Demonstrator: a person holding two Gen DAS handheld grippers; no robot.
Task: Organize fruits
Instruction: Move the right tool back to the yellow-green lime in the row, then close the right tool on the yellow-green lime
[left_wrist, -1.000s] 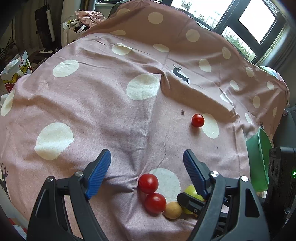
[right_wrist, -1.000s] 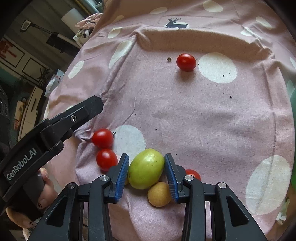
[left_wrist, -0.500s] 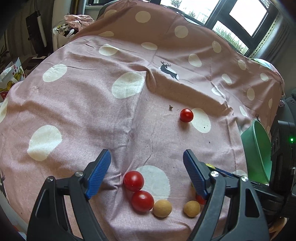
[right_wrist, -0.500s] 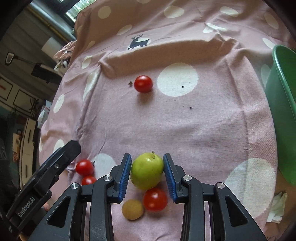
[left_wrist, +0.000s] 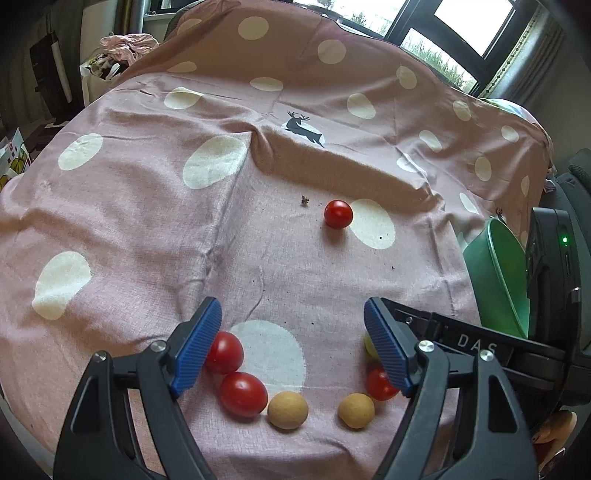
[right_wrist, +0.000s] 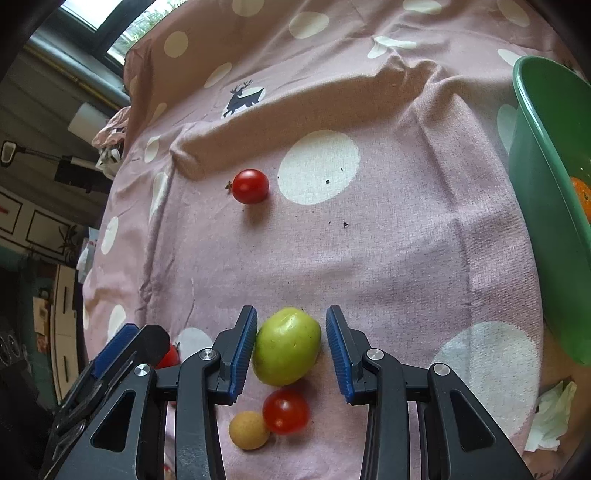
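Observation:
My right gripper (right_wrist: 291, 347) stands open around a green apple (right_wrist: 286, 346); the left pad touches it and the right pad stands a little apart. The apple lies on the pink spotted cloth (right_wrist: 369, 251). A red tomato (right_wrist: 285, 411) and a tan round fruit (right_wrist: 248, 430) lie just below it. My left gripper (left_wrist: 293, 347) is open and empty above the cloth (left_wrist: 147, 221). Two red tomatoes (left_wrist: 242, 393) and a tan fruit (left_wrist: 287, 410) lie by its left finger, another tan fruit (left_wrist: 355, 410) and tomato (left_wrist: 378, 384) by its right finger. A lone tomato (left_wrist: 338, 214) lies farther off.
A green bowl (right_wrist: 546, 206) stands at the right edge and holds an orange fruit (right_wrist: 581, 195); it also shows in the left wrist view (left_wrist: 495, 277). A crumpled white tissue (right_wrist: 550, 417) lies below the bowl. A cloth ridge (left_wrist: 332, 166) crosses the far side.
My right gripper carried the green apple rightward, toward the bowl, and its jaws have now spread apart from it. My left gripper stayed open and shifted a little.

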